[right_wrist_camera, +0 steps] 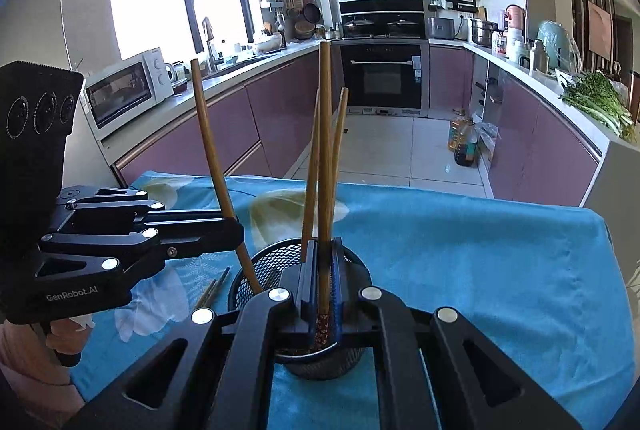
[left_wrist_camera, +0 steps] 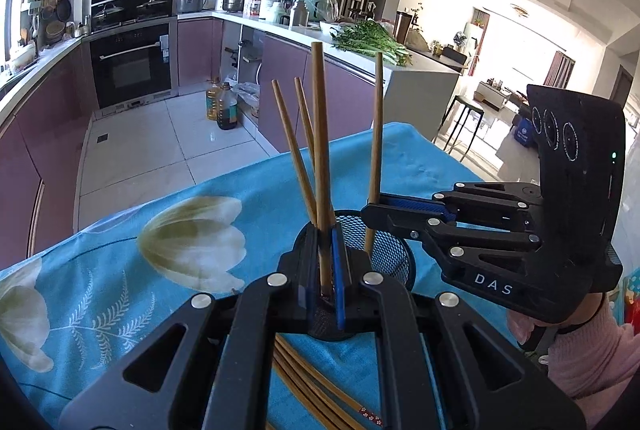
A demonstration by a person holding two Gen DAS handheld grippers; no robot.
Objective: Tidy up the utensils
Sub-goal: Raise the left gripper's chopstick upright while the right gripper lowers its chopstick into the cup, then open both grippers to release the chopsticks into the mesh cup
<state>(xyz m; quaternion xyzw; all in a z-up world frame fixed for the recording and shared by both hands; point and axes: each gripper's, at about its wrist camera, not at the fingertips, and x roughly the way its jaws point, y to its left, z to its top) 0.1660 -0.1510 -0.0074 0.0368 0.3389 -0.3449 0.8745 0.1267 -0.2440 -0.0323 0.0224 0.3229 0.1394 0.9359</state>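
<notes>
A black mesh holder (left_wrist_camera: 390, 254) (right_wrist_camera: 262, 268) stands on the blue flowered tablecloth (left_wrist_camera: 120, 294). Two wooden chopsticks (left_wrist_camera: 289, 138) (right_wrist_camera: 310, 186) lean in it. My left gripper (left_wrist_camera: 325, 230) (right_wrist_camera: 238, 230) is shut on another chopstick (left_wrist_camera: 319, 134) (right_wrist_camera: 208, 138), held nearly upright with its lower end inside the holder. My right gripper (right_wrist_camera: 324, 246) (left_wrist_camera: 370, 210) is shut on a further chopstick (right_wrist_camera: 325, 134) (left_wrist_camera: 376, 126), also upright, with its patterned end low in the holder. The grippers face each other across the holder.
Several loose chopsticks (left_wrist_camera: 308, 382) (right_wrist_camera: 216, 288) lie on the cloth under my left gripper. The table's far edge (right_wrist_camera: 440, 190) drops to a tiled floor with oil bottles (right_wrist_camera: 464, 142). Purple kitchen cabinets and a counter with greens (left_wrist_camera: 372, 42) lie beyond.
</notes>
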